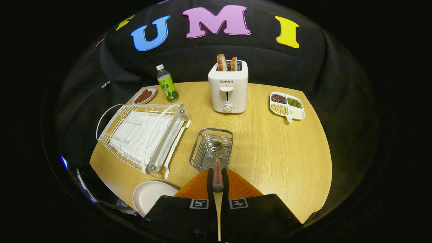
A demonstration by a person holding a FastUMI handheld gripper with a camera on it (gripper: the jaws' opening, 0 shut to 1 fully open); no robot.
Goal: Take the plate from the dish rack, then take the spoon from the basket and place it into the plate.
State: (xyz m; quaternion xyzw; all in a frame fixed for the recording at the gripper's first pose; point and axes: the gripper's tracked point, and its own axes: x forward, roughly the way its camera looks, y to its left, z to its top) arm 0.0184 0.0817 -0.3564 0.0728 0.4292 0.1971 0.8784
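My gripper [217, 177] is shut on the spoon [217, 165], both fingers pressing its red-brown handle. The spoon's metal bowl points forward and hangs over the near side of the wire basket [199, 152] just ahead of the fingers. A white plate [150, 195] lies flat on the table to the left of my fingers, near the table's front edge, partly hidden by the gripper body. The white dish rack [145, 135] stands left of the basket with no plate in it.
A white toaster [228, 88] with two bread slices stands beyond the basket. A green-labelled bottle [167, 84] and a small dish of sausages [143, 95] sit at the back left. A divided dish of beans [287, 105] is at the back right.
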